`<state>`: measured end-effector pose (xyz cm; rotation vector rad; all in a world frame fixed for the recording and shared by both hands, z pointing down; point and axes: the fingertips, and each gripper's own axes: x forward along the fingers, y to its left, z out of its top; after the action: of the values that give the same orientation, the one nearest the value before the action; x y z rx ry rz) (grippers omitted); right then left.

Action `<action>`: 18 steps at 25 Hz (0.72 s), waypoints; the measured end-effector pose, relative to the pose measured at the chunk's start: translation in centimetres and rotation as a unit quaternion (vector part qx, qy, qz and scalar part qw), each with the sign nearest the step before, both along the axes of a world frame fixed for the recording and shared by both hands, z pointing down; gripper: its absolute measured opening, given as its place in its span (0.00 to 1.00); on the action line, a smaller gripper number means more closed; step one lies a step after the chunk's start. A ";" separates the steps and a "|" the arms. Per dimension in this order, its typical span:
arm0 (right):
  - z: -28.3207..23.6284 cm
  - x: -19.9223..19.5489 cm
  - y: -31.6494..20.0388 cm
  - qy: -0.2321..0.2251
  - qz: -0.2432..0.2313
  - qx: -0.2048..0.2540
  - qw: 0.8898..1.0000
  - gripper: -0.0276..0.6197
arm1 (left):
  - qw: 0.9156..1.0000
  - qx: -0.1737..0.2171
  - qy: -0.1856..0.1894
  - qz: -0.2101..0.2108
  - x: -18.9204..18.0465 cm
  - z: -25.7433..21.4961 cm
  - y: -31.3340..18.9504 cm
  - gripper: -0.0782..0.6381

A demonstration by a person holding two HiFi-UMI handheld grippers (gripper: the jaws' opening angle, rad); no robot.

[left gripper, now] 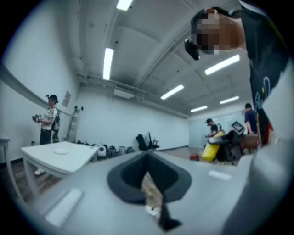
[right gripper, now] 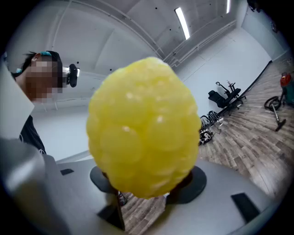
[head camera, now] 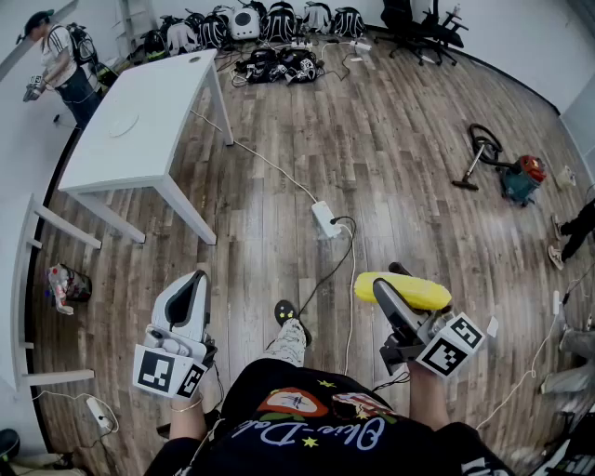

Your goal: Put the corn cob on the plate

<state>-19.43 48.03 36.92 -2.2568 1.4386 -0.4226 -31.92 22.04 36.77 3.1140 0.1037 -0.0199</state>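
Note:
The yellow corn cob [head camera: 403, 289] lies crosswise between the dark jaws of my right gripper [head camera: 394, 299], which is shut on it and held level above the wooden floor. In the right gripper view the corn cob [right gripper: 143, 126] fills the middle and hides the jaw tips. A round white plate [head camera: 124, 125] rests on the white table [head camera: 149, 102] at the far left; the left gripper view also shows the plate [left gripper: 61, 151]. My left gripper [head camera: 191, 290] is held level at the lower left, its white jaws together with nothing between them.
A power strip [head camera: 325, 218] with cables lies on the floor ahead. A vacuum cleaner [head camera: 521, 177] stands at the right. Backpacks [head camera: 279, 63] and office chairs [head camera: 423, 23] line the far wall. A person [head camera: 58, 65] stands beyond the table.

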 end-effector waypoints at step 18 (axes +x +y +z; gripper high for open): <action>-1.8 24.4 -21.5 -0.014 -0.122 0.002 0.992 0.43 | 0.988 0.003 -0.032 -0.150 16.1 -0.5 -17.4 0.09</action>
<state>4.94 26.55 35.07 -2.0696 1.7052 -0.5239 -15.84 4.63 36.30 3.1000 -0.3678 0.0759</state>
